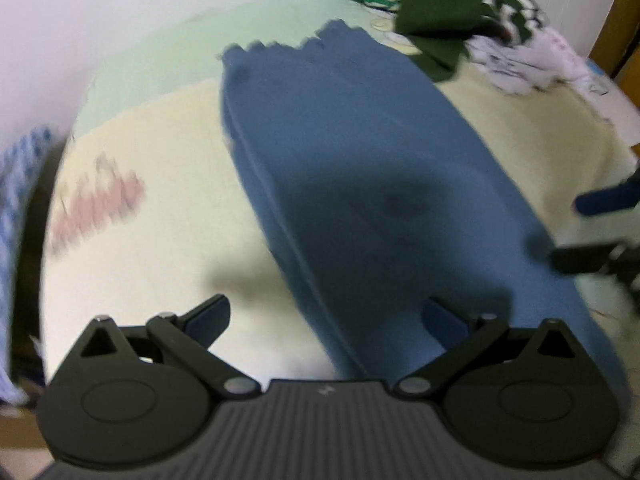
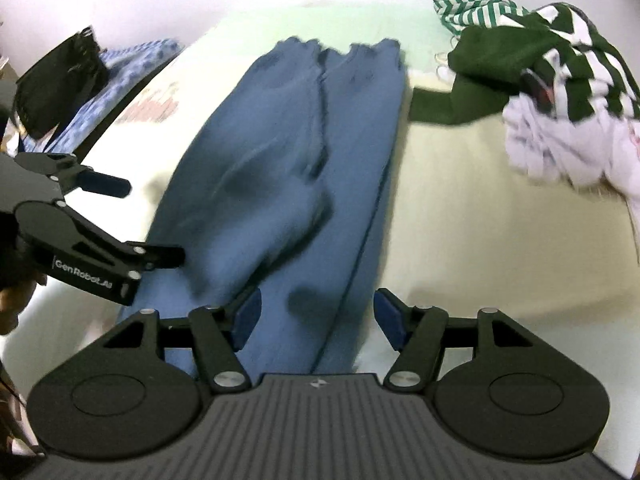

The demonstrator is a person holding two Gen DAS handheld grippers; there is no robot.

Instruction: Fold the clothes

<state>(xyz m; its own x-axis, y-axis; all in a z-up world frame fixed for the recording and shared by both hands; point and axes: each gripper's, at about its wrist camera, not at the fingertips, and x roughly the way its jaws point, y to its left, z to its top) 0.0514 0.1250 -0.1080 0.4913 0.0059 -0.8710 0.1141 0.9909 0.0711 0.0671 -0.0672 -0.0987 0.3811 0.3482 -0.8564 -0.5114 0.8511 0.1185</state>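
Note:
A pair of blue trousers [image 1: 360, 152] lies lengthwise on the bed, legs side by side, hems at the far end; it also shows in the right wrist view [image 2: 288, 168]. My left gripper [image 1: 326, 320] is open and empty above the trousers' near left edge; it also shows at the left of the right wrist view [image 2: 154, 222]. My right gripper [image 2: 316, 316] is open and empty over the near end of the trousers; it also shows at the right edge of the left wrist view [image 1: 592, 228].
A heap of clothes, dark green [image 2: 504, 60], green-and-white striped [image 2: 472, 12] and white [image 2: 568, 148], lies at the far right of the cream bed sheet [image 2: 480, 220]. A blue patterned cloth [image 2: 132, 60] and a black bag [image 2: 56, 84] lie at the left.

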